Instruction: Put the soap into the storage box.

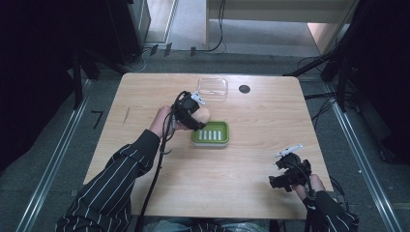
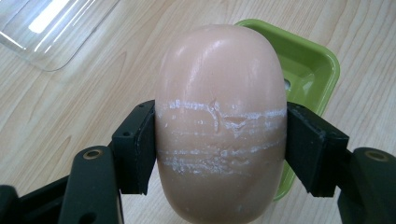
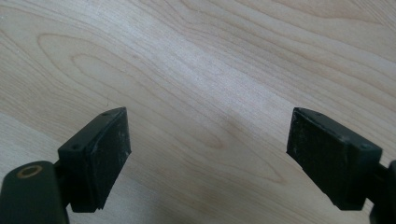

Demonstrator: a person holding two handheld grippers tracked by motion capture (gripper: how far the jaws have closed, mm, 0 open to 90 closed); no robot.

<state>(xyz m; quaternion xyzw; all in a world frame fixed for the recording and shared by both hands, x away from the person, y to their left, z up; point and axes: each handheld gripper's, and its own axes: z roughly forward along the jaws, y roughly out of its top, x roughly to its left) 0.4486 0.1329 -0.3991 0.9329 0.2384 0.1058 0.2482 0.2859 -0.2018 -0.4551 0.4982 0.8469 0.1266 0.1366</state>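
My left gripper (image 1: 198, 116) is shut on a peach-coloured oval bar of soap (image 2: 219, 121), whose sides are scored with white scratch lines; both black pads press on its flanks. In the high view the soap (image 1: 205, 114) hangs just above the left back corner of a green soap dish (image 1: 212, 133) with a slotted white insert. The green dish (image 2: 308, 65) lies behind the soap in the left gripper view. My right gripper (image 1: 279, 174) rests at the table's front right, open, its jaws wide apart over bare wood (image 3: 205, 93).
A clear plastic lid (image 1: 212, 88) lies at the table's back, just beyond the dish, and shows again as the lid (image 2: 51, 28) at top left. A small black round disc (image 1: 244, 89) sits to its right. Cables trail off the front edge.
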